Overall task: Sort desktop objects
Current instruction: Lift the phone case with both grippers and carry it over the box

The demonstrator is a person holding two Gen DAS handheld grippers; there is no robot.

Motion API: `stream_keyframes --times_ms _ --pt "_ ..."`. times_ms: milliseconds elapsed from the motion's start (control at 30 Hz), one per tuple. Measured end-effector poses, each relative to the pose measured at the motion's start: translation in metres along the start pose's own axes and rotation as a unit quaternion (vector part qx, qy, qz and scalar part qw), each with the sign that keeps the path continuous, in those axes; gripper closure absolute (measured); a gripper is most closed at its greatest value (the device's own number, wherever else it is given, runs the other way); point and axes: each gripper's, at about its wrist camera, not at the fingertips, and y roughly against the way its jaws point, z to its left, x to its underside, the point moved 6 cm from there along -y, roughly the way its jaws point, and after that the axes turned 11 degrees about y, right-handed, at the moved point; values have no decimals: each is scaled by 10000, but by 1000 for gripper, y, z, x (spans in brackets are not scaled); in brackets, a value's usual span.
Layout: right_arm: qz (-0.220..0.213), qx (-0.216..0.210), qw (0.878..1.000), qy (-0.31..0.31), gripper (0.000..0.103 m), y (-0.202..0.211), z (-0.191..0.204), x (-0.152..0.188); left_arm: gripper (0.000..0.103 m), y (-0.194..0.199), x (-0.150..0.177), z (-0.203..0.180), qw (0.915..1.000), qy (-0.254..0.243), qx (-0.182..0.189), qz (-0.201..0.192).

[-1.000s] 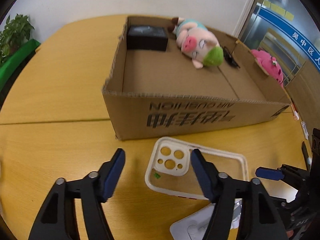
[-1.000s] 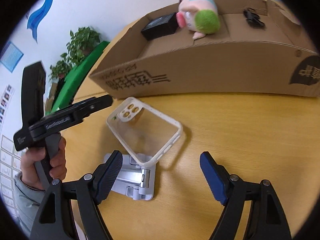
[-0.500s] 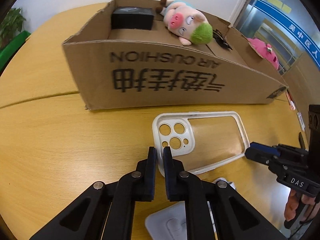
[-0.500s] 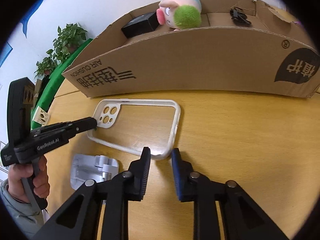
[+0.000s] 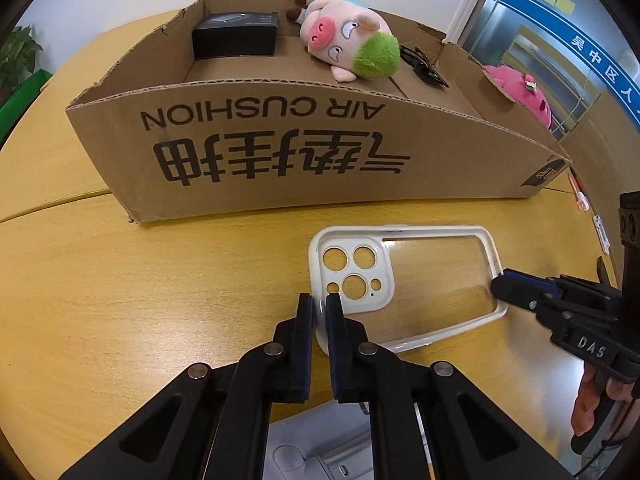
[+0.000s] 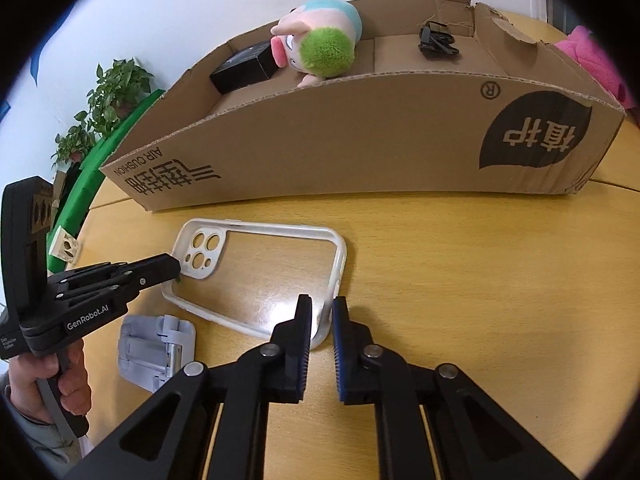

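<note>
On the wooden table (image 5: 120,300), before the cardboard box (image 5: 280,160), the phone case (image 5: 404,280) is lying flat; the left gripper (image 5: 319,309) is pinching its camera-end rim, while the right gripper (image 6: 321,316) is closing on the opposite rim.

Wooden tabletop (image 5: 120,280), bearing a cardboard box (image 5: 304,156) at the far side, a clear phone case (image 5: 404,280) before it, and a grey folding stand (image 6: 156,352) nearest.
</note>
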Motion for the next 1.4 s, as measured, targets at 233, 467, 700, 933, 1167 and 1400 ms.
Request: stream_keyframes --times_ms 233,467,700,933,1167,1400 --pt "-191 466 9980 372 86 0 2 0 98 0 2 0 10000 35 23 -12" --pt "-286 528 9974 411 96 3 2 3 98 11 3 -6 9997 74 161 -137" --pt "-1206 730 9890 453 96 73 4 -25 98 71 -20 -35 9952 -74 391 -892" --pt "-1925 838 9760 576 96 136 3 -73 98 141 -72 -65 9830 -387 634 -1679" --pt "-2273 900 9676 634 96 166 2 -108 98 179 -111 -83 9721 -586 738 -2148" --pt "-2286 784 9676 731 96 162 4 -147 98 181 -147 -71 9712 -545 585 -2245"
